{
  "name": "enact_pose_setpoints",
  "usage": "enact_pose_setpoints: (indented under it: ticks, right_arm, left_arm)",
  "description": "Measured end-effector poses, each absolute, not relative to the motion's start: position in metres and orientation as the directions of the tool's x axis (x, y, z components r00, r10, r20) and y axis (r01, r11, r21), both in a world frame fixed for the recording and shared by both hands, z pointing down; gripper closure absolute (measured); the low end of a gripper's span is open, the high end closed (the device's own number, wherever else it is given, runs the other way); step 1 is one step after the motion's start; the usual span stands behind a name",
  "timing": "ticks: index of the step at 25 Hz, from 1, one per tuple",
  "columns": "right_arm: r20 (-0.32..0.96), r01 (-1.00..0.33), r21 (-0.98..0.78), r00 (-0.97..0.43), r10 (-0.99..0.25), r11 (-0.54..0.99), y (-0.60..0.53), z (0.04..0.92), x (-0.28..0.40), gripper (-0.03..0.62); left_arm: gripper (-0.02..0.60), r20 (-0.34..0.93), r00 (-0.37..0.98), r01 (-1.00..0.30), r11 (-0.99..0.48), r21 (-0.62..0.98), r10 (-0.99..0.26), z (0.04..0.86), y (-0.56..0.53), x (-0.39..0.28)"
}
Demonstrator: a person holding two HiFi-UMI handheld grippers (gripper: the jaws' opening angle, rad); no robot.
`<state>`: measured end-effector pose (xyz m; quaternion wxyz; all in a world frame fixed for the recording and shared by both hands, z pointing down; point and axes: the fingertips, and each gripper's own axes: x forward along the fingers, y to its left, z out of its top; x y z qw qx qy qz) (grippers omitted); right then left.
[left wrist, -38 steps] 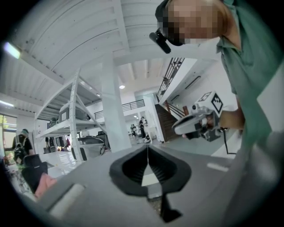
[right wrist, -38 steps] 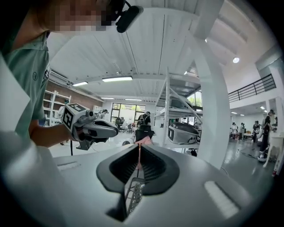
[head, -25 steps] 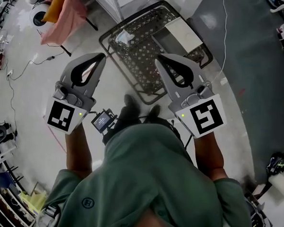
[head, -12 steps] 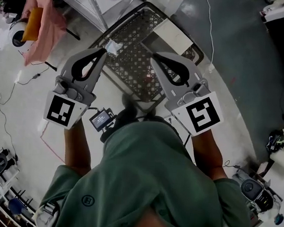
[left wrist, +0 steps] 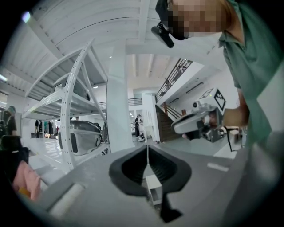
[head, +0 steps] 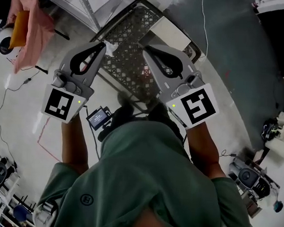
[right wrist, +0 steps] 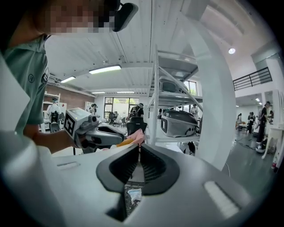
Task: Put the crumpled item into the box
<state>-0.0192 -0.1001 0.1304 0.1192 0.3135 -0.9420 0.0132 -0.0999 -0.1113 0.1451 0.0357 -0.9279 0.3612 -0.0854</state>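
Both tools hang above a black wire-mesh table [head: 130, 62] in the upper middle of the head view, and neither carries anything. The left gripper [head: 102, 46] has its jaws pressed together with nothing between them, which its own view confirms [left wrist: 147, 146]. The right gripper [head: 146, 52] is likewise closed and empty [right wrist: 139, 148].

The crumpled item [head: 111, 47], a small white wad, lies on the mesh near the table's left edge, just beside the left gripper's tip in the head view. It also shows through the gap under the right gripper's jaws [right wrist: 134, 195]. The box [head: 172, 33], pale and flat-looking, sits on the same table toward the upper right of the frame, well apart from the wad. I cannot tell whether its top is open.

My reading is that the grasp has not begun. The main risk is coming down with closed jaws: a light wad so close to the edge could be nudged off the table. It could also be pressed into the mesh, where the pads would catch wire instead of paper. The left gripper partly screens the wad from the head view, so aim may drift. A loose pinch on a springy wad could let it drop on the way across to the box.
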Motion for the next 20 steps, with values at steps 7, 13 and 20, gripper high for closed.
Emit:
enact_pose_setpoints:
  ticks: [7, 13, 20]
  right_arm:
    - [0.245, -0.534, 0.028, -0.816, -0.524, 0.845, -0.129, 0.148, -0.024, 0.569]
    - [0.264, -0.495, -0.017, -0.84, -0.473, 0.869, -0.159, 0.176, -0.038, 0.565]
    - [0.306, -0.451, -0.056, -0.857, -0.414, 0.891, -0.18, 0.225, -0.06, 0.554]
  left_arm:
    - [0.571, 0.173, 0.656, -0.729, -0.676, -0.11, -0.735, 0.166, -0.134, -0.111]
    - [0.566, 0.243, 0.6, -0.77, -0.633, -0.083, -0.762, 0.198, -0.152, -0.131]
    - [0.563, 0.315, 0.553, -0.804, -0.593, -0.042, -0.771, 0.251, -0.167, -0.149]
